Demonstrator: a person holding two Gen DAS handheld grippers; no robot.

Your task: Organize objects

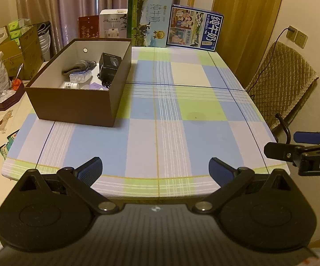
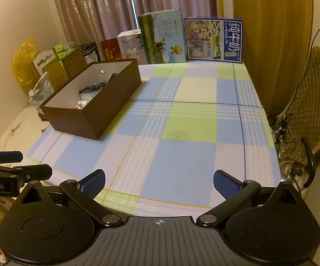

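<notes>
Both sets of jaws stand wide apart with nothing between them: my left gripper (image 1: pixel 156 169) and my right gripper (image 2: pixel 159 182) hang over the near edge of the checked tablecloth (image 1: pixel 171 137), blue pads facing bare cloth. Going outward from the left jaws, the brown box (image 1: pixel 75 102) sits at about 11 o'clock, its long axis running away from me toward the curtain and slightly rightward. From the right jaws it lies nearer 10 o'clock and farther off. So I judge the left gripper the closer of the 2.

Inside the box I can make out a small black carton (image 1: pixel 110 65), a grey fabric bundle (image 1: pixel 78 66), a clear plastic case (image 1: pixel 80 76) and a white bottle (image 1: pixel 71 85) lying on its side. No loose item shows on the cloth between jaws and box, so I read the sorting as largely done. At 12 o'clock, 2 milk cartons (image 1: pixel 148 20) stand against the far edge.
</notes>
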